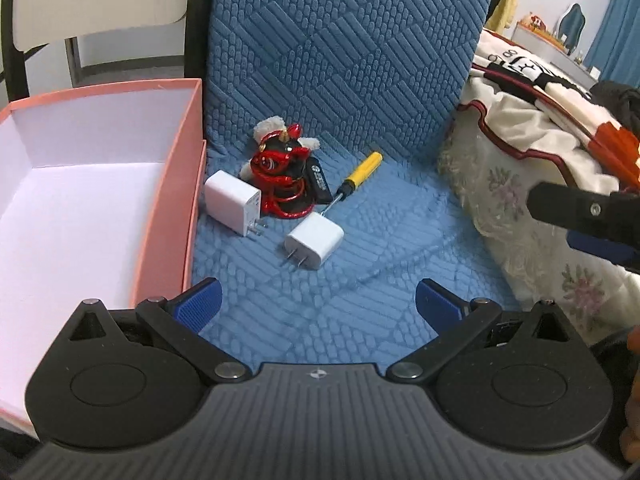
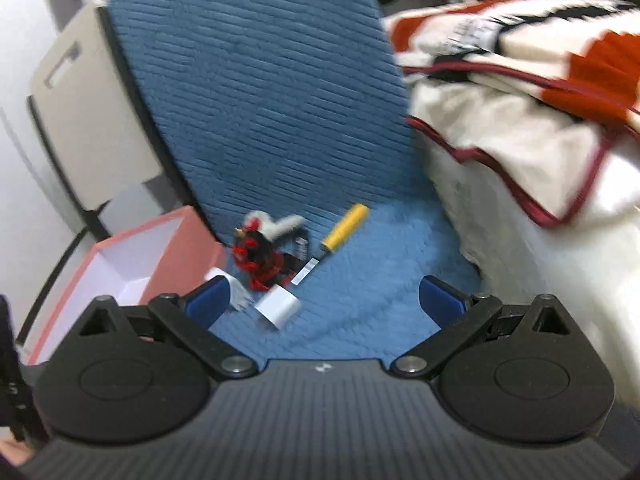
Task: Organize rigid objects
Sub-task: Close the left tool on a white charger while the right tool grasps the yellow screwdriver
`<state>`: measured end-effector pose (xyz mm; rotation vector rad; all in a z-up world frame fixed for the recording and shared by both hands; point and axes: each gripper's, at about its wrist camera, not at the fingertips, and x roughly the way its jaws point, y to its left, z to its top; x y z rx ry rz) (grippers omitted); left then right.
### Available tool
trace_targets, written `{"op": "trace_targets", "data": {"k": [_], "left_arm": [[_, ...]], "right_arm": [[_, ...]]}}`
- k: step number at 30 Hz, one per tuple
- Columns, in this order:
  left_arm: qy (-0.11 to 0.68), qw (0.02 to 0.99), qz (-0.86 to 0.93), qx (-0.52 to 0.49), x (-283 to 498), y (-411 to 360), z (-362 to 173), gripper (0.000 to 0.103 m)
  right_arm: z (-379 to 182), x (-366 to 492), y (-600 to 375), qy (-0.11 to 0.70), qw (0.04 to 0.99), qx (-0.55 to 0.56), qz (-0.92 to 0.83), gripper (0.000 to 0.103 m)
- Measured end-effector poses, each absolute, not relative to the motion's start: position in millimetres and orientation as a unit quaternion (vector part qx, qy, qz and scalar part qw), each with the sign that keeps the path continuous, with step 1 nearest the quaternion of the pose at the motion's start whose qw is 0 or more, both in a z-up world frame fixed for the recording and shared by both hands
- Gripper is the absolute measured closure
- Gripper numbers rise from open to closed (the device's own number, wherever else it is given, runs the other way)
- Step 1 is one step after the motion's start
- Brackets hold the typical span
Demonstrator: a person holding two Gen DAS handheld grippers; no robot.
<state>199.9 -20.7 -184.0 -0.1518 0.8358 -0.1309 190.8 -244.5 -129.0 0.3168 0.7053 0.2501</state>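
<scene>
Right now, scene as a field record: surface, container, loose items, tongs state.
surface: blue quilted chair seat
container: pink box, open, white inside, nothing visible in it, left of the items
loose items: large white charger, small white charger, yellow-handled screwdriver, red-and-black plush toy, black stick beside the toy
left tongs: open, holding nothing
right tongs: open, holding nothing
right of chair: patterned blanket

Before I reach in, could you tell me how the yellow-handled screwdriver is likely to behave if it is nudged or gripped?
The yellow-handled screwdriver looks rigid, so it should not flex. Its round handle lies flat on the blue chair cushion, so a sideways nudge may roll it. The thin metal shaft probably slips between fingers; the handle seems safer.
</scene>
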Motion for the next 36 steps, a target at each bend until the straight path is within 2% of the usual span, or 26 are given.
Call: {"op": "trace_targets", "data": {"k": [7, 9, 12, 16, 23, 31, 34, 36], "left_arm": [[0.387, 0.918, -0.065, -0.056, 221.4, -30.4, -190.8, 0.0], [0.381, 0.921, -0.06, -0.047, 229.5, -33.0, -194.8, 0.0], [0.376, 0.924, -0.057, -0.04, 242.4, -35.3, -203.1, 0.0], [0.387, 0.918, -0.06, -0.062, 255.7, -31.2, -215.6, 0.0], [0.397, 0.914, -0.059, -0.064, 275.6, -30.1, -235.4, 0.017], [0.4, 0.913, -0.059, -0.063, 294.6, -28.6, -240.0, 0.026], [0.408, 0.908, -0.07, -0.066, 298.4, -31.5, -242.5, 0.029], [0.411, 0.907, -0.07, -0.054, 299.8, -36.2, -244.1, 0.029]], "right_arm": [[-152.5, 234.1, -238.2, 0.376, 0.902, 0.159, 0.142, 0.007], [-160.6, 244.4, -237.6, 0.386, 0.896, 0.164, 0.145, 0.02], [-174.3, 263.8, -235.8, 0.405, 0.885, 0.173, 0.151, 0.032], [-187.7, 285.8, -229.2, 0.419, 0.877, 0.175, 0.156, 0.033], [-207.3, 330.1, -223.3, 0.44, 0.868, 0.18, 0.144, 0.031], [-230.8, 375.2, -207.2, 0.48, 0.847, 0.184, 0.137, 0.032], [-234.3, 385.9, -198.5, 0.482, 0.85, 0.159, 0.138, 0.033], [-240.3, 394.0, -192.7, 0.493, 0.848, 0.142, 0.134, 0.041]]}}
